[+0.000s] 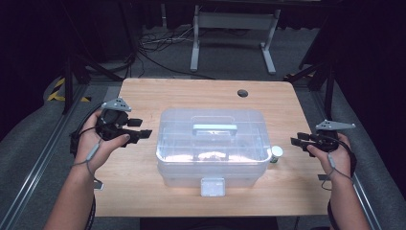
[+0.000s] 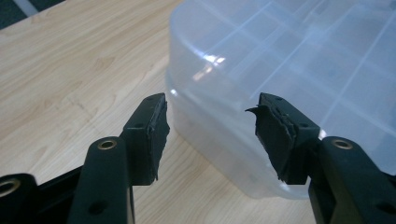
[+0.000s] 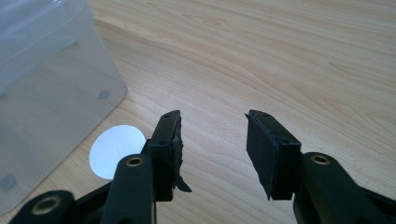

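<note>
In the middle of the light wooden tabletop sits the clear plastic lidded storage box, lid closed, pale handle lying flat on top, front latch facing me. I hold my left tongs just off the box's left side, jaws apart with nothing between them; through the left gripper view they point at the box's rounded corner. My right tongs hang off the box's right side, also apart and empty. A small white-capped round container stands touching or just beside the box's right wall, between box and right tongs. My guess: the tongs flank the box to work on it from both sides.
</note>
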Available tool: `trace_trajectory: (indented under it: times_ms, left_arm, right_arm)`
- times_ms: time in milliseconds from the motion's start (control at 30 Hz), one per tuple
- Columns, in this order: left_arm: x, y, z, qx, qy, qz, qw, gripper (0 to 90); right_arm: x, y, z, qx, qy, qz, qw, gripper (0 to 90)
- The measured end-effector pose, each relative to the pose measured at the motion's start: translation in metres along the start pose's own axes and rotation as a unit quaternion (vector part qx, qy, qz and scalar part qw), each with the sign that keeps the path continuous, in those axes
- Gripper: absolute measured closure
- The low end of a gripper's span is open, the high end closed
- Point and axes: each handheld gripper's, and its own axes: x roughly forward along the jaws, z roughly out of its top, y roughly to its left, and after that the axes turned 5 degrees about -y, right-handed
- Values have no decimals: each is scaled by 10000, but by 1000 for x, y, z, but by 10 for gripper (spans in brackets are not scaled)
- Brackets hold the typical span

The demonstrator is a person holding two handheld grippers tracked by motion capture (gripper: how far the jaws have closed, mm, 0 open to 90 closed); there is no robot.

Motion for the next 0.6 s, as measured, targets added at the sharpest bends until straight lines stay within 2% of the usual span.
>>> trace_trajectory:
  times_ms: [100, 300, 533, 600]
  left_arm:
    - [0, -4, 8, 43, -45, -177, 9998, 434]
    - [0, -15, 25, 215, -102, -249, 9994, 422]
    - [10, -33, 42, 469, -217, -548, 9972, 391]
    - [16, -38, 48, 506, -274, -720, 9957, 374]
  right_arm:
    - [0, -1, -1, 21, 5, 19, 10000, 561]
    - [-2, -1, 0, 40, -31, 54, 10000, 559]
    - [-5, 0, 0, 63, -71, 64, 9999, 554]
    - [-6, -1, -1, 67, -91, 54, 9999, 554]
